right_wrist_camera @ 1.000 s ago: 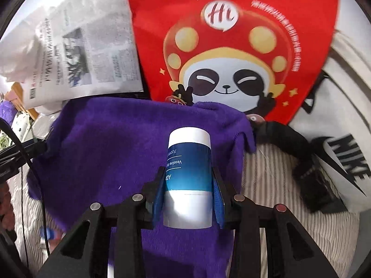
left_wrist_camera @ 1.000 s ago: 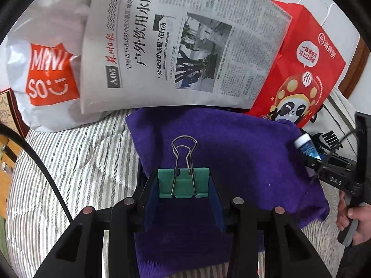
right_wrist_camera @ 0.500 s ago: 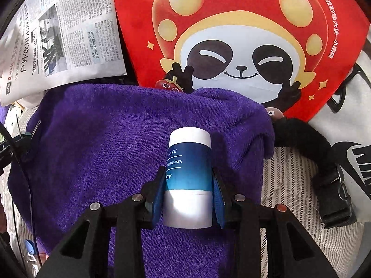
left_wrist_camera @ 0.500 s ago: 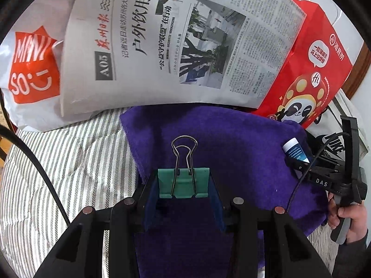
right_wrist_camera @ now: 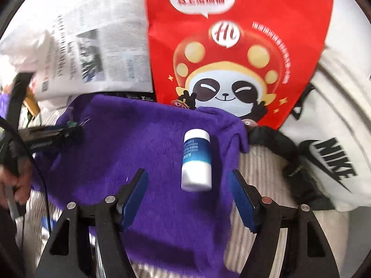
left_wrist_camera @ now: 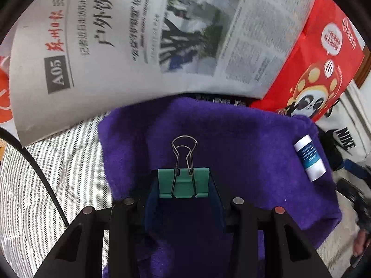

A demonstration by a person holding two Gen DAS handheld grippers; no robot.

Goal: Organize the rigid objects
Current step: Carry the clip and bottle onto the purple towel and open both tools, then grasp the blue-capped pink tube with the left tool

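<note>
Tongs first: my left tongs (left_wrist_camera: 184, 185) are clamped on a green binder clip (left_wrist_camera: 183, 182), its body pinched between the blue pads and its wire handles standing out toward twelve o'clock over the purple towel (left_wrist_camera: 231, 143). My right tongs (right_wrist_camera: 187, 199) have just been opening; their blue pads now stand wide apart, and the white and blue lotion bottle (right_wrist_camera: 196, 159) lies between them on the towel, touching neither pad that I can see.

From the left wrist camera, that same bottle sits at about three o'clock, near the towel's right edge, lying on its side with the cap end pointing up toward eleven. The towel is spread on a bed with a grey striped cover (left_wrist_camera: 58, 173), which shows at about eight o'clock.

Beyond the towel at twelve o'clock a newspaper (left_wrist_camera: 162, 34) leans or lies with its lower edge just over the towel's far side. At two o'clock there is a red paper bag (left_wrist_camera: 324, 69) printed with a panda, and at three o'clock, past the bottle, a white Nike bag (left_wrist_camera: 347, 139).

From the right wrist camera, my left tongs with the clip appear at nine o'clock, over the towel's left part, well apart from the bottle. The view is blurred.
</note>
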